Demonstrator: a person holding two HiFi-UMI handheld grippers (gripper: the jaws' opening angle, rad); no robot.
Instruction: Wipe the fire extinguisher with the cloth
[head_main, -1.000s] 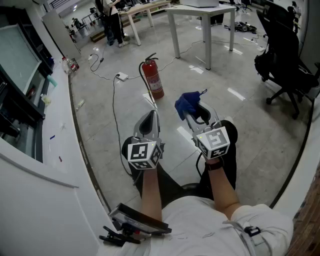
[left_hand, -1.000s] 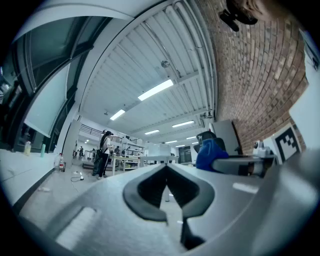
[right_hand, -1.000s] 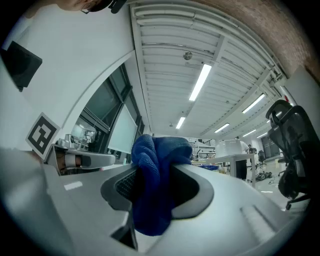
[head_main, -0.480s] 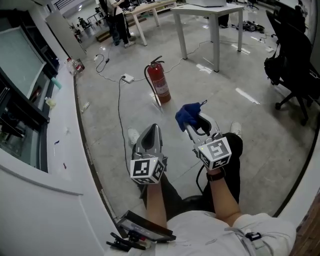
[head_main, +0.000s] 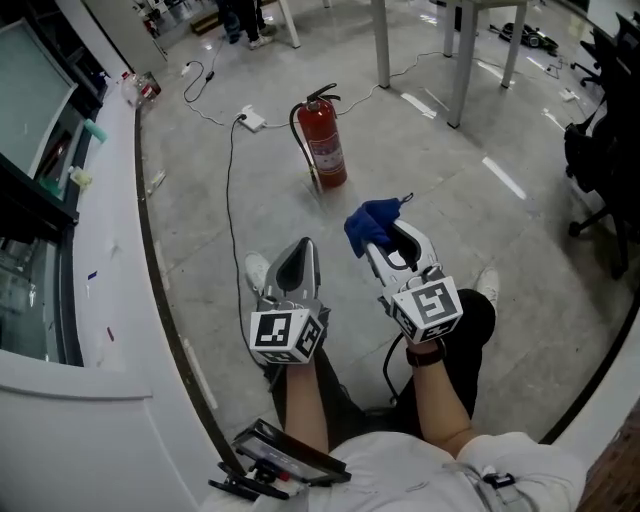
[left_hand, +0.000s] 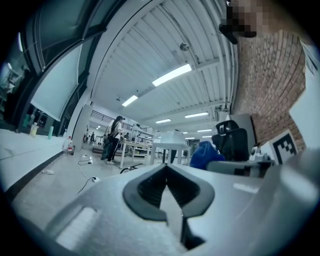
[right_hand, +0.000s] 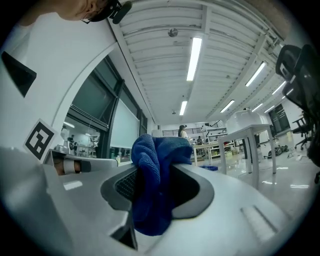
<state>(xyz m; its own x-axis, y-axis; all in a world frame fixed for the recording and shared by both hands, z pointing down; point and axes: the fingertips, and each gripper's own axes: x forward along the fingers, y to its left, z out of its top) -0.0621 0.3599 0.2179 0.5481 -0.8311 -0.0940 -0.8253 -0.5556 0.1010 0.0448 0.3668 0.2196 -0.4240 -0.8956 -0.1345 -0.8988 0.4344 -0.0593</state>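
**Cloth in hand, extinguisher standing apart from it**

Head view: Your right gripper (head_main: 376, 238) points forward with a blue cloth (head_main: 368, 224) bunched at its tip. Your left gripper (head_main: 303, 250) sits just beside it, level with it and carrying nothing. The red fire extinguisher (head_main: 322, 142) stands upright on the grey floor (head_main: 450, 190) ahead of both grippers, well apart from the cloth. A white power strip (head_main: 251, 121) lies on the floor near it, to its left, with a cable running from it.

Left gripper view: Your left jaws are pressed together at the tips, with nothing between them. The blue cloth (left_hand: 205, 153) shows off to the right, beyond this gripper's body.

Right gripper view: Your right jaws are pinching the cloth (right_hand: 154, 185). A thick fold fills the gap between the dark pads (right_hand: 125, 186) and rises above the jaw tips. The extinguisher cannot be made out in this view.
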